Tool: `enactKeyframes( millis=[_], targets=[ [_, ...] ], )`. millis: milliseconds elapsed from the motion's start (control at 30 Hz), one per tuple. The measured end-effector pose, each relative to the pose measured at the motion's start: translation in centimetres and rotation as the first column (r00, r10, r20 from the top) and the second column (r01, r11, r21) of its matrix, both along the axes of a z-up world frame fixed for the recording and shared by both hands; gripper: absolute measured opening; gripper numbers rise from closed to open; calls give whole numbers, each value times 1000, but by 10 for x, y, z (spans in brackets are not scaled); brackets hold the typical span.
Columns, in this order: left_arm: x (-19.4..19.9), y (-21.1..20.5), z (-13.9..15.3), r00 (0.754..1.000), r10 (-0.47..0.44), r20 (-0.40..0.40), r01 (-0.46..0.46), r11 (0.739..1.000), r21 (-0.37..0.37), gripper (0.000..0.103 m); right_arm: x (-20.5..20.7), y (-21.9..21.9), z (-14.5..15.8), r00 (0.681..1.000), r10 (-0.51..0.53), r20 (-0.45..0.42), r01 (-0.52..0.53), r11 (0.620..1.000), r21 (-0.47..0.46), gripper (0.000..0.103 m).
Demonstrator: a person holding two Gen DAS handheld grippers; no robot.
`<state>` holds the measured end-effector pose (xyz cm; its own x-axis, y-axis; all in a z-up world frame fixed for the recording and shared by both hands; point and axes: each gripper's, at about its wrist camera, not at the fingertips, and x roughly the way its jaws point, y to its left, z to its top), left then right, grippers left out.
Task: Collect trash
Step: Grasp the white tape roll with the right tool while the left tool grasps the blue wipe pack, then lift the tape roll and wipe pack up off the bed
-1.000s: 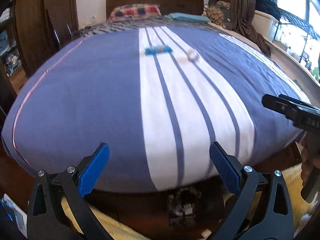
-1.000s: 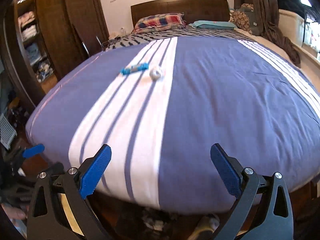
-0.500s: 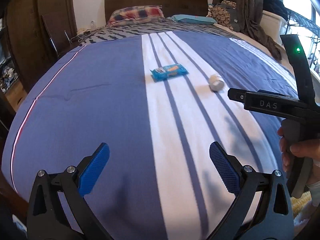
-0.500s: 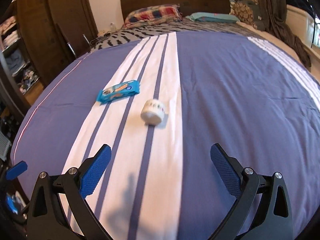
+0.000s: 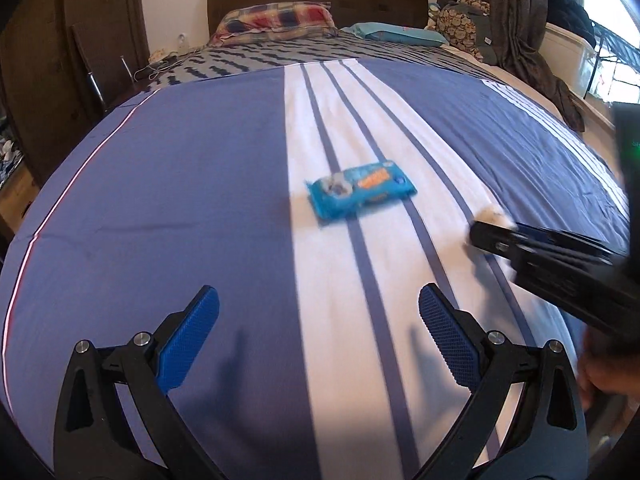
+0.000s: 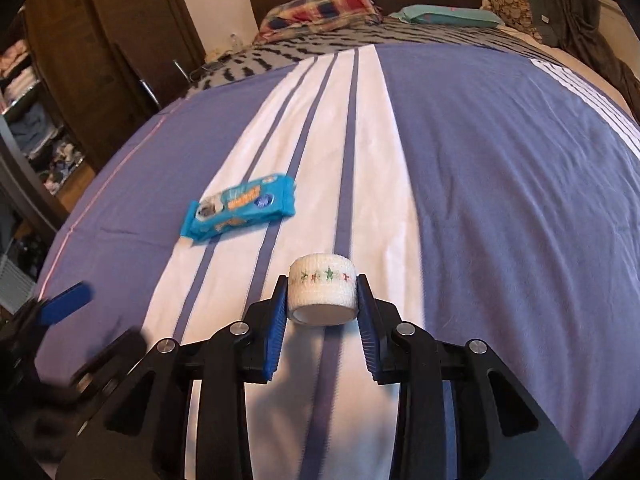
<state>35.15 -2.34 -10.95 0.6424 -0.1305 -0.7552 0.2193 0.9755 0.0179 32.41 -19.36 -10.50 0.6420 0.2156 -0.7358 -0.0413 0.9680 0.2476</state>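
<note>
Through the left wrist camera I see my left hand-held gripper [image 5: 318,332] spread wide above the bed [image 5: 180,184], its blue pads [image 5: 188,340] clear of the striped duvet and holding nothing. A blue snack wrapper [image 5: 360,188] lies flat on the white band, farther out and slightly right of centre. At the right edge my right hand-held gripper [image 5: 486,236] reaches in, blurred, with a bit of white roll [image 5: 494,214] showing at its tip.

Through the right wrist camera my right hand-held gripper [image 6: 322,302] is narrowed around a roll of white bandage tape [image 6: 322,295], both pads pressed against its sides, the roll lying on its side on the white band. The wrapper [image 6: 240,206] lies farther out to the left, apart from the roll. My left hand-held gripper [image 6: 66,300] shows blurred at the near left.
</note>
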Motion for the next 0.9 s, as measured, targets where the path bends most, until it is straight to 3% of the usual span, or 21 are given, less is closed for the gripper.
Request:
enactKeyframes(
  millis=[400,567,667,733,900],
  targets=[
    [81,-41,-12,1000,16,-19,-17,998,-57,95,6,-43,25,997,-18,78,21,999,-36,34],
    [107,-54,-31,995,39,-89,-43,998,-40,95,11,-44,27,996,1,91,2,999,-36,34],
    [113,-50,-36,993,42,-109,-50,996,-69,95,15,-43,24,996,11,84,-9,1000,-30,34],
    [114,-48,-34,994,44,-98,-52,996,-76,85,15,-44,21,997,11,80,-8,999,-32,34],
    [107,-47,-32,995,19,-96,-25,998,-56,80,10,-47,20,997,2,75,0,1000,-27,34]
  ],
)
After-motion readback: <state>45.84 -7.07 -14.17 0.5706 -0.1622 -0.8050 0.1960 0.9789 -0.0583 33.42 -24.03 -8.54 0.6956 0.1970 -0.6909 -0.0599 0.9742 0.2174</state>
